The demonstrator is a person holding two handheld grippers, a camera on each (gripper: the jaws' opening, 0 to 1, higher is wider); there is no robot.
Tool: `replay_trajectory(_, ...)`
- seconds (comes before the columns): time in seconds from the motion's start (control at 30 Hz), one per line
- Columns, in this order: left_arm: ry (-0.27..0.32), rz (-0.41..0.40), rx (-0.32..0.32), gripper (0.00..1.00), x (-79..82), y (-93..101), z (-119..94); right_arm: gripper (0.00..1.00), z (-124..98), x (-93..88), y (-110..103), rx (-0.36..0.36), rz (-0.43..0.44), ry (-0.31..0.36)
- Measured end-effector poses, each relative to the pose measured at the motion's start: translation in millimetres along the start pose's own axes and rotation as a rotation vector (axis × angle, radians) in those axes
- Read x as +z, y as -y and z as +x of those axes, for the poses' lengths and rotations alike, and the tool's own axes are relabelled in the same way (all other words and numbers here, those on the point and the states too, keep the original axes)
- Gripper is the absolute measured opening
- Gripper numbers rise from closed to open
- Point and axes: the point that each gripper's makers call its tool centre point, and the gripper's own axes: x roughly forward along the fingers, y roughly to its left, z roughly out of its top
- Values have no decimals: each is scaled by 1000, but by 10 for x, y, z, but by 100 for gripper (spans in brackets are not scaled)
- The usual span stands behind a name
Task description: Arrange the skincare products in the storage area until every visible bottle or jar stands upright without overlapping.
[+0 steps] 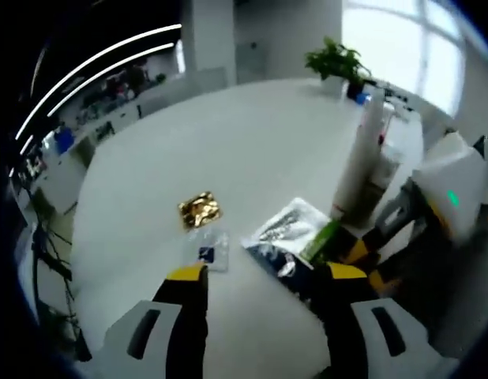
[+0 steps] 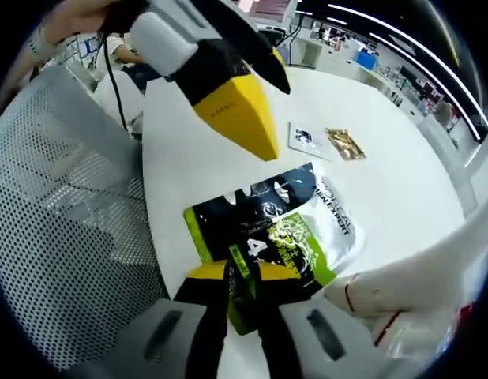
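A black-and-green skincare packet lies flat on the white table. My right gripper is shut on the packet's near edge. In the left gripper view the same packet lies just ahead and to the right, with the right gripper at its right end. My left gripper hovers open above the table with nothing between its fingers. Ahead of it lie a small clear sachet and a gold sachet. A tall white tube stands upright behind the packet.
A grey mesh chair stands close to the table's edge. A yellow fingertip of the left gripper hangs over the packet. A potted plant sits at the table's far side. A white object with a red mark lies beside the packet.
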Motion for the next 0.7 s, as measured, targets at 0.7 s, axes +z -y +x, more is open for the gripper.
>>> replay_trajectory(0.7, 161, -54, -1, 90, 229, 258, -604, 18, -1213, 503, 53, -126, -57, 348)
